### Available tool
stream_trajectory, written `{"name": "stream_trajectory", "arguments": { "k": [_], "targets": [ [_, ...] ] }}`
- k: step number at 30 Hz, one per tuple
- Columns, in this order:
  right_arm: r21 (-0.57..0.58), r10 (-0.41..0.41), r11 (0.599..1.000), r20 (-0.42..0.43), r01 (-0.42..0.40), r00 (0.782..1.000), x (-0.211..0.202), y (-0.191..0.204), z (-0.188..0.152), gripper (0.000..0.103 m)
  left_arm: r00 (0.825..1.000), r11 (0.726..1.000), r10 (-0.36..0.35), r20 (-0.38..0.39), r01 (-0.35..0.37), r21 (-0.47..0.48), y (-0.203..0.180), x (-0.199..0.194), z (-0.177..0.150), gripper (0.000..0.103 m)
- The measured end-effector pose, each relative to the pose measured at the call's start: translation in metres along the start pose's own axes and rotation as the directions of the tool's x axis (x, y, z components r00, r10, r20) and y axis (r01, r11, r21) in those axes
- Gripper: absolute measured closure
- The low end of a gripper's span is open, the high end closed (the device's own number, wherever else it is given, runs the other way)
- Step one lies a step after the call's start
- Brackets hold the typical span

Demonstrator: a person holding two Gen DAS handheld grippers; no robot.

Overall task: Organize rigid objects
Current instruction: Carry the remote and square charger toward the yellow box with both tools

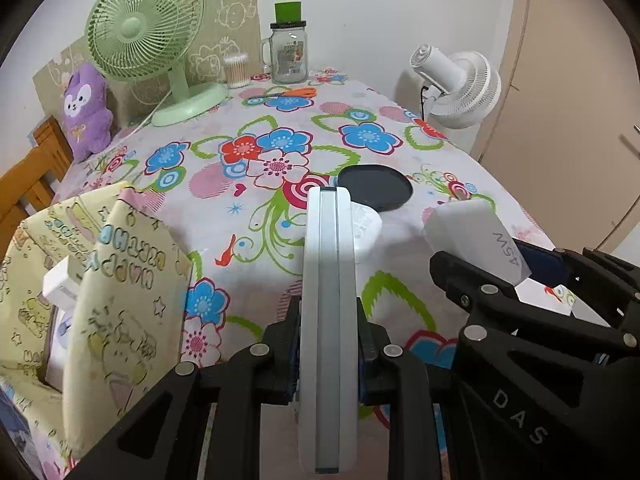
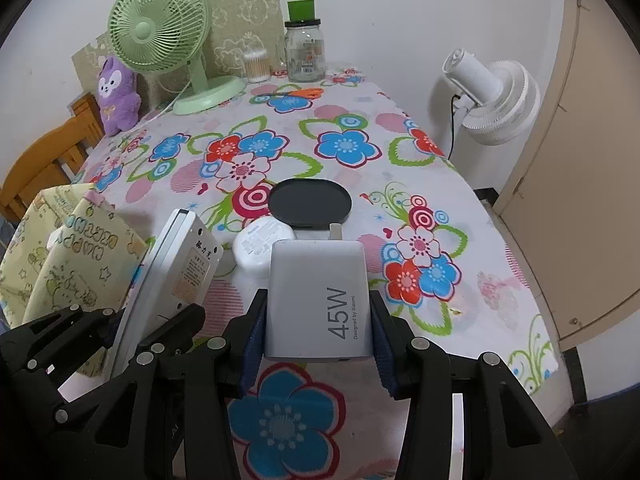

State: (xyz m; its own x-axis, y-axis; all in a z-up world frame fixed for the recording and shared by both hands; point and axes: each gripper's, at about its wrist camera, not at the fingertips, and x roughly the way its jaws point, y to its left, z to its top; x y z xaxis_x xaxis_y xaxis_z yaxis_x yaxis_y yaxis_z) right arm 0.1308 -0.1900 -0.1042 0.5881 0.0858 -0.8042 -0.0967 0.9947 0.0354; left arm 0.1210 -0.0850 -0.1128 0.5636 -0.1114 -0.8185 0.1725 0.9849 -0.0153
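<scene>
Left gripper point(image 1: 329, 354) clamped on a flat white device point(image 1: 329, 320) held edge-up, right gripper point(image 2: 318, 334) clamped on the 45W charger point(image 2: 318, 300), both above the near table; each should probably enter the yellow bag point(image 1: 120, 280) at left separately, kept level.

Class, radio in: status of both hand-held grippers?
Left hand-held gripper shut on white flat device. Right hand-held gripper shut on 45W charger. Yellow bag left, unobstructed.
</scene>
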Motion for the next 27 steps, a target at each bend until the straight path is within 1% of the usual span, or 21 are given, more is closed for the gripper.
{"name": "stream_trajectory", "arguments": {
  "k": [13, 17, 24, 27],
  "targets": [
    [-0.038, 0.022, 0.999, 0.031, -0.021, 0.999, -0.042, 0.013, -0.006, 0.053, 1.0, 1.0, 0.013, 0.026, -0.013, 0.017, -0.004, -0.043, -0.007, 0.083],
    [-0.052, 0.017, 0.999, 0.045, -0.015, 0.999, -0.053, 0.019, -0.004, 0.053, 0.999, 0.999, 0.018, 0.039, -0.019, 0.026, -0.003, -0.056, -0.005, 0.083],
    [-0.074, 0.018, 0.997, 0.073, -0.012, 0.997, -0.073, 0.031, 0.004, 0.053, 0.997, 0.998, 0.049, 0.062, -0.051, 0.038, 0.0, -0.075, -0.002, 0.083],
    [-0.082, 0.009, 0.997, 0.081, -0.002, 0.997, -0.079, 0.034, 0.007, 0.053, 0.997, 0.998, 0.038, 0.062, -0.041, 0.047, 0.002, -0.08, 0.001, 0.083]
  ]
}}
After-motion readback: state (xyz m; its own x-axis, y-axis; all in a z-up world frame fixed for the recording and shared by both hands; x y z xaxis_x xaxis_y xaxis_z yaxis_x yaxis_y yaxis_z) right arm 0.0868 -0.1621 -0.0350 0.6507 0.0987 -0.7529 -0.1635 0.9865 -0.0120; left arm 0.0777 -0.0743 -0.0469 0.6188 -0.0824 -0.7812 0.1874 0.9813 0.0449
